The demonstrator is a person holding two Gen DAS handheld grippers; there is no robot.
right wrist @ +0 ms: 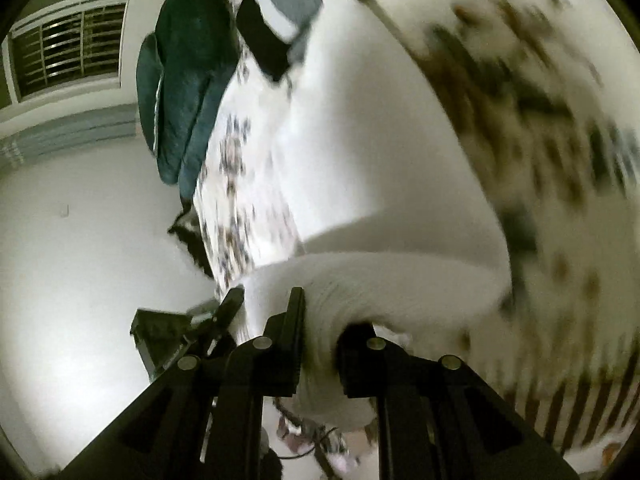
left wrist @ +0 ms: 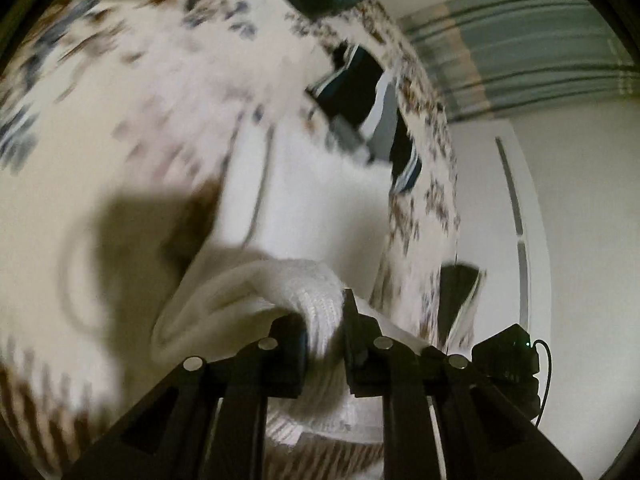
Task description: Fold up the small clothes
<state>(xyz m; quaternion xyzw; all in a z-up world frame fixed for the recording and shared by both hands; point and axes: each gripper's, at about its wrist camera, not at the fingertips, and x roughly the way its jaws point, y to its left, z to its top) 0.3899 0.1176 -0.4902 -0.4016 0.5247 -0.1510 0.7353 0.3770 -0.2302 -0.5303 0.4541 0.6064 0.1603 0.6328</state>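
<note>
Both tongs, L (left wrist: 325, 334) & R (right wrist: 320, 334), gripping prob. 1 white garment (left wrist: 280, 284)

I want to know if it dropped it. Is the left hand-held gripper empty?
No, the left hand-held gripper has its two fingers closed on a bunched fold of the white cloth, which sits pinched between them.

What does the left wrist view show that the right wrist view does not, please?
Only the left wrist view shows the left gripper shut on ribbed white fabric, and a striped curtain. Only the right wrist view shows the right gripper shut on the fabric, plus a barred window. Both share the white garment, the patterned bedspread, a dark green bundle and a black and grey garment.
</note>
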